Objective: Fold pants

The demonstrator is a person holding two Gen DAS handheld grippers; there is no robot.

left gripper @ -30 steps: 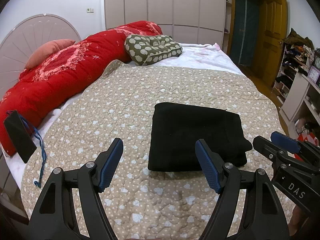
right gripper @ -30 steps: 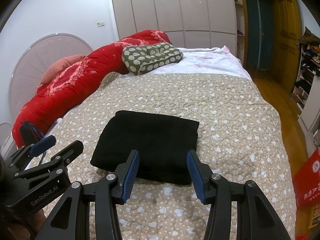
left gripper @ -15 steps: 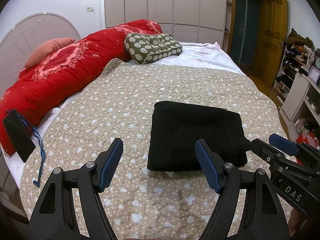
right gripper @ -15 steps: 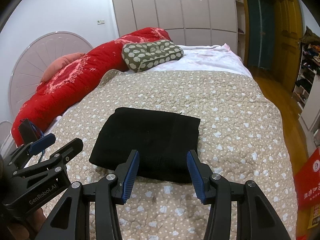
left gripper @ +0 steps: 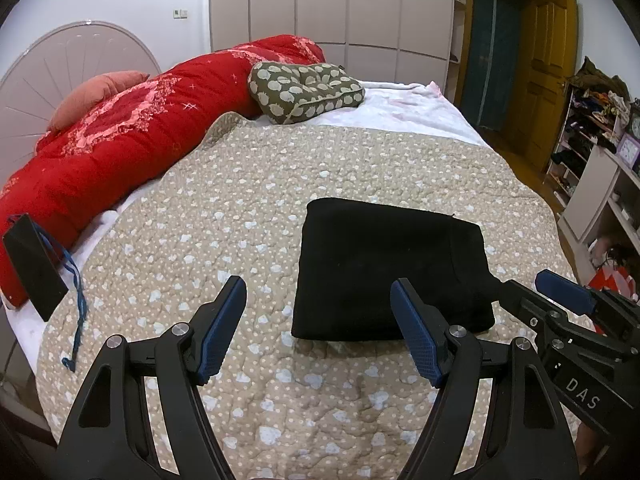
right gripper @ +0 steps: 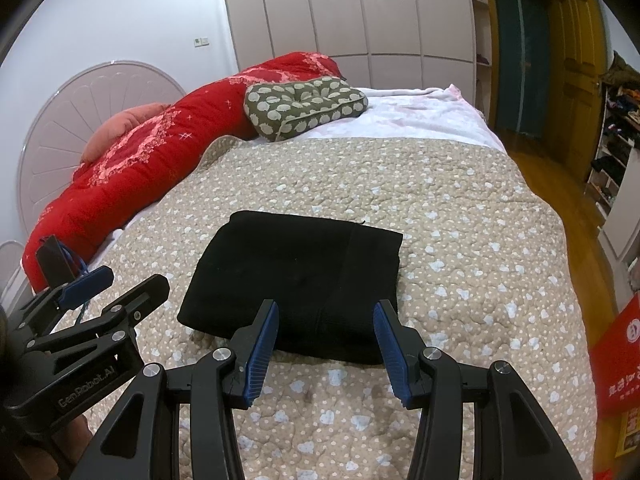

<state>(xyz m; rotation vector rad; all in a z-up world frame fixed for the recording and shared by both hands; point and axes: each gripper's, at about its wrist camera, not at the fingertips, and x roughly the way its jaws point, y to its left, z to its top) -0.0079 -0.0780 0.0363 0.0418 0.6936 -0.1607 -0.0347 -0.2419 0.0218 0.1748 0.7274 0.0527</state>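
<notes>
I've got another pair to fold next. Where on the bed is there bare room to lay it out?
The widest bare stretch of quilt runs between the folded black pants and the green cushion. There is more between the pants and the red duvet. The near-left corner is crowded by the black pouch.

Left claw (left gripper: 318,328) open, right claw (right gripper: 326,338) open, both tilted downward, empty

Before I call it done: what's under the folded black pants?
The folded black pants lie flat on the beige quilt, which shows all around them. Anything beneath the pants themselves is covered and cannot be seen.
</notes>
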